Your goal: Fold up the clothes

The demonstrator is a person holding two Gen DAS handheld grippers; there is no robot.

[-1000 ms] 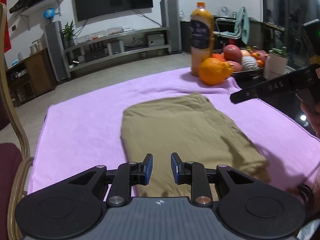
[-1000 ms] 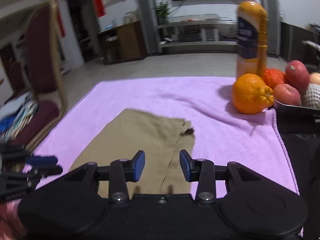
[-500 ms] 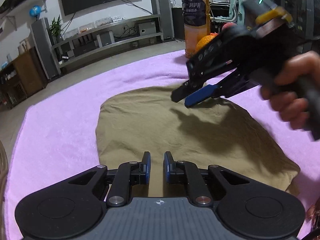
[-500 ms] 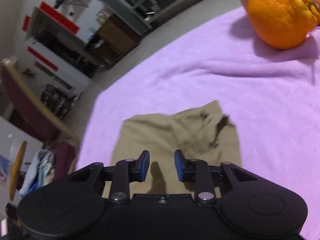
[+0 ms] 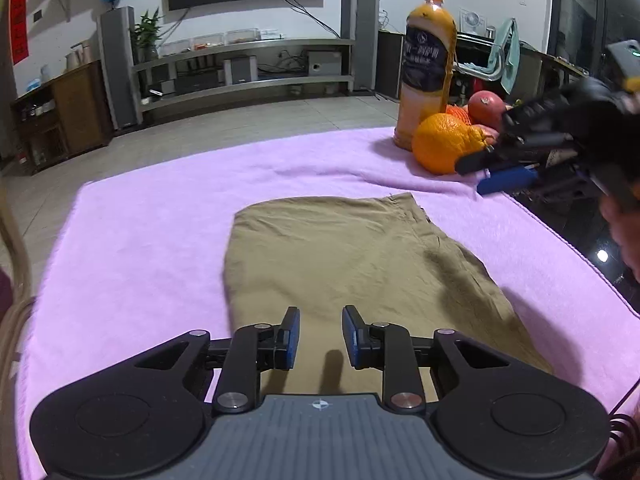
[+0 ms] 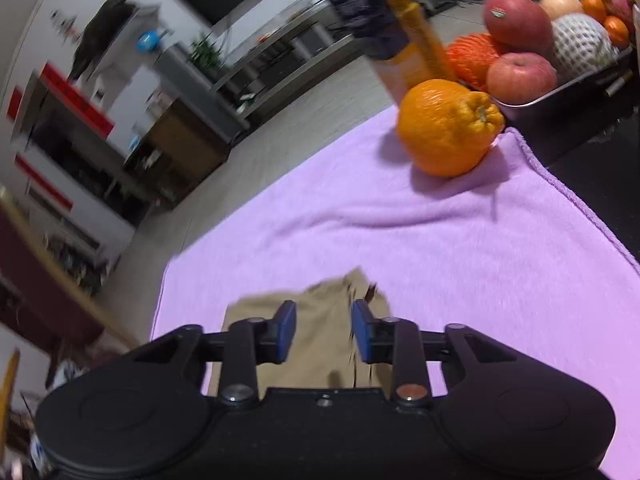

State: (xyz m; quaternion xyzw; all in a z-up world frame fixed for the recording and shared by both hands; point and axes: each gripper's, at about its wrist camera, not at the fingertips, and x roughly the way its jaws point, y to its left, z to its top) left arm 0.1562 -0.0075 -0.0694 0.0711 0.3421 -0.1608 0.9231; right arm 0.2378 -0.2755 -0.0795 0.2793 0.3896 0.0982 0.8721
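**Both grippers hanging over the folded khaki, nothing held**

I've got the khaki garment point(image 5: 352, 264) lying flat & folded on the purple blanket point(image 5: 132, 248), roughly mid-blanket, one corner w/ a dark seam pointing toward the fruit. My left gripper point(image 5: 320, 338) sits above the near edge of the cloth, jaws opening, a clear gap btwn the blue pads, no fabric in them. My right gripper point(image 6: 323, 330) is rolled over, hangs above the garment's far corner; jaws opening too, pads empty. In the left cam I see it off to the right, up in the air near the orange point(image 5: 446, 142), a hand on its grip. Juice bottle point(image 5: 428, 72) stands behind the orange; apples in a metal tray point(image 6: 560, 90) just off the blanket's edge.
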